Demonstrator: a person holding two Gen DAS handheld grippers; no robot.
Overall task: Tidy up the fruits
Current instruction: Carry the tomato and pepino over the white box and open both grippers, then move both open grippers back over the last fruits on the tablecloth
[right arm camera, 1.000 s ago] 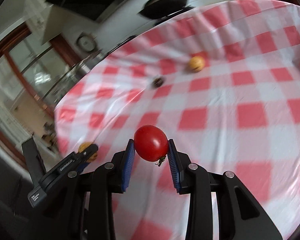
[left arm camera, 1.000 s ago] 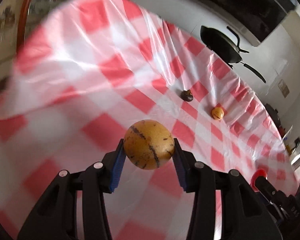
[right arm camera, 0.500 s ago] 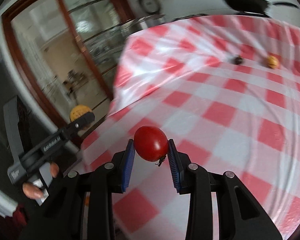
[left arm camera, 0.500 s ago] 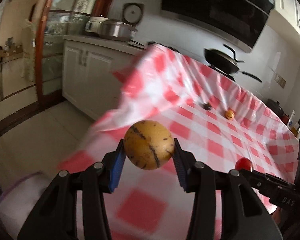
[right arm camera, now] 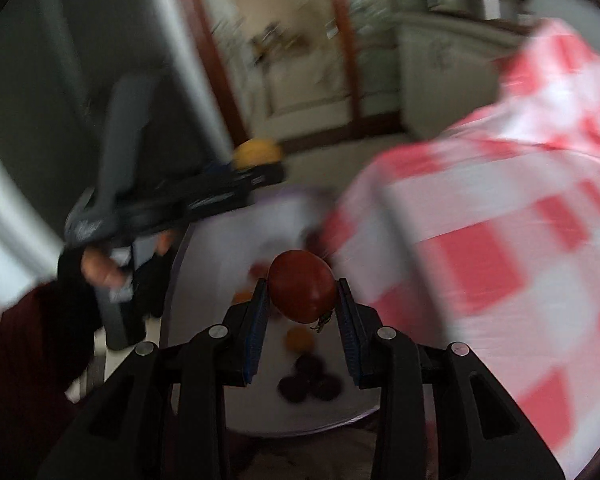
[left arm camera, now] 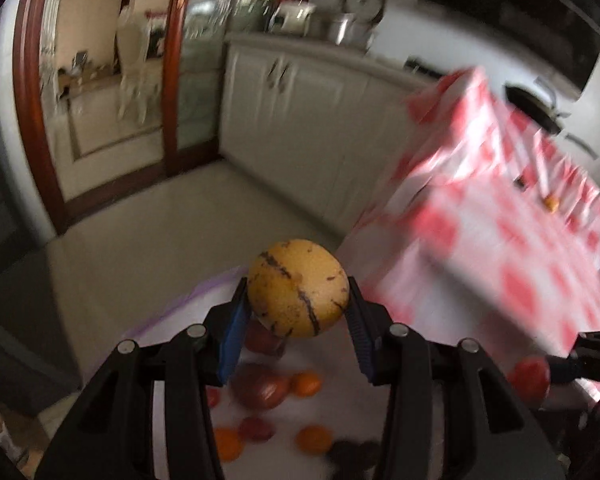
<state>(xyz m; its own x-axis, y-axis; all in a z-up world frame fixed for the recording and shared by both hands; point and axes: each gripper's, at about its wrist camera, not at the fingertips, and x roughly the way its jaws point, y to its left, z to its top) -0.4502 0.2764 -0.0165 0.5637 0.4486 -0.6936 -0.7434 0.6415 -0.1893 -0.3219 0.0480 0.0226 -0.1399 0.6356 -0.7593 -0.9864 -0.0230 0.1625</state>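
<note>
My left gripper is shut on a round yellow fruit with dark streaks. It hangs above a white tray with a purple rim, which holds several red, orange and dark fruits. My right gripper is shut on a red tomato, over the same tray beside the table. In the right wrist view the left gripper shows at upper left with the yellow fruit. A dark fruit and an orange fruit lie far off on the table.
The table with its red-and-white checked cloth stands to the right, its corner hanging close to the tray. White kitchen cabinets and a glass door with a wooden frame are behind. A gloved hand holds the left tool.
Both grippers have swung left off the checked table, each still holding its fruit, and now hang lower over the white tray beside it. The right gripper has also rolled.
</note>
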